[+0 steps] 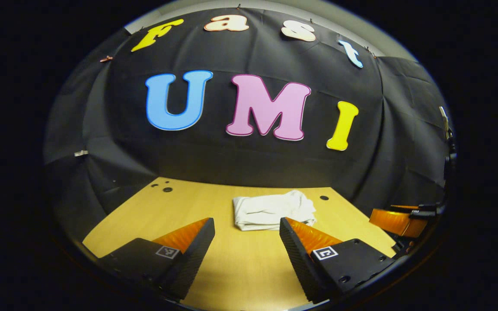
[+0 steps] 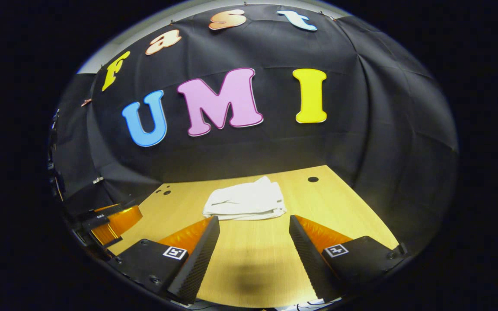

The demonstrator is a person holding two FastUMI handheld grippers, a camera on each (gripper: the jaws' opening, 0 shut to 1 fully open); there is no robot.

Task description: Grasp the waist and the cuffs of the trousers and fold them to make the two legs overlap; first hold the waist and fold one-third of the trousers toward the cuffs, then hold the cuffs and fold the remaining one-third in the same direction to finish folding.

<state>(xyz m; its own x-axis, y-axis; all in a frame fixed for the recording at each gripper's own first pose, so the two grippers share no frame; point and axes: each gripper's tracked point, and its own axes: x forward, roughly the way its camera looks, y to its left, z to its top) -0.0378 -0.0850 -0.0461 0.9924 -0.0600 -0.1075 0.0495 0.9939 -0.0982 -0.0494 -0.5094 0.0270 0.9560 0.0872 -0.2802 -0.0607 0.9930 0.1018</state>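
Wooden tabletop [image 1: 249,268] fills the lower part of both views, with black cloth wall [image 1: 249,164] closing it off behind and to the sides.

Count: two grippers, one pair of trousers, several small dark holes in the surface.

Nearest, the left gripper [image 1: 247,233] hovers above the near part of the table with its fingers spread wide apart and nothing between them. The right gripper [image 2: 254,231] sits the same way: fingers parted, holding nothing, bare wood visible in the gap. Each gripper also appears at the outer edge of the other's view, so the two are side by side and well apart.

Farther on, the white trousers [image 1: 272,210] lie as one compact folded bundle, in layers, flat on the table. The bundle sits toward the far edge, just beyond the fingertips of both grippers and touching neither.

At the far right corner one hole [image 1: 324,198] lies near the bundle; at the far left corner a small cluster of holes [image 1: 164,187] is well apart from it.

Bare wood surrounds the bundle on all sides, widest on the near and left portions.
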